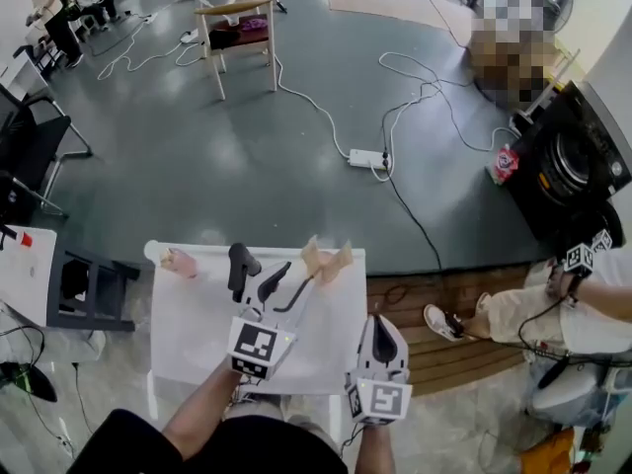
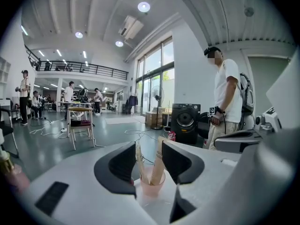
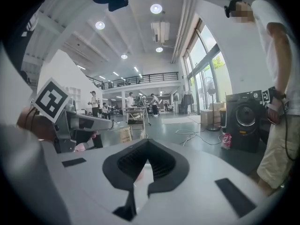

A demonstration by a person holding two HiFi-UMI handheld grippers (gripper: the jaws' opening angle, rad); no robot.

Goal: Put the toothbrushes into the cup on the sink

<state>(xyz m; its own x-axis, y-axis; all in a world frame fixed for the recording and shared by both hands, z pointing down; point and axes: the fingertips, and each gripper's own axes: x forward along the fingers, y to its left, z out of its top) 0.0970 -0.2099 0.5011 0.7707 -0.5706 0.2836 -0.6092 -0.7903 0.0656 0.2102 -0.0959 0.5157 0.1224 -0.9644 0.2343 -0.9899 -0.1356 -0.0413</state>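
Overhead, the head view shows a white surface [image 1: 197, 339] with both tools above its near half. The left hand-held gripper [image 1: 255, 267] points toward two tan toothbrushes [image 1: 326, 262] standing at the far edge. The right hand-held gripper [image 1: 380, 336] hangs nearer the person, apart from them. A small pink object [image 1: 181, 262] lies at the far left; what it is cannot be told.

Left gripper view: the left hand-held gripper [image 2: 149, 161] is released, jaws spread, with nothing clamped. Beyond the gap stands a translucent pink cup [image 2: 152, 185], and the two toothbrushes [image 2: 158, 165] lean upright inside it, so the task appears done or nearly so. A bystander [image 2: 227, 97] and a washing machine [image 2: 185, 121] stand behind.

Right gripper view: the right hand-held gripper [image 3: 145, 153] is clenched, tips together, nothing between them.

Handling, as a judgement: the toothbrushes look light, flat and stiff, probably card-packed. They are best pinched across the upper shaft. The cup seems light and likely to tip if nudged.
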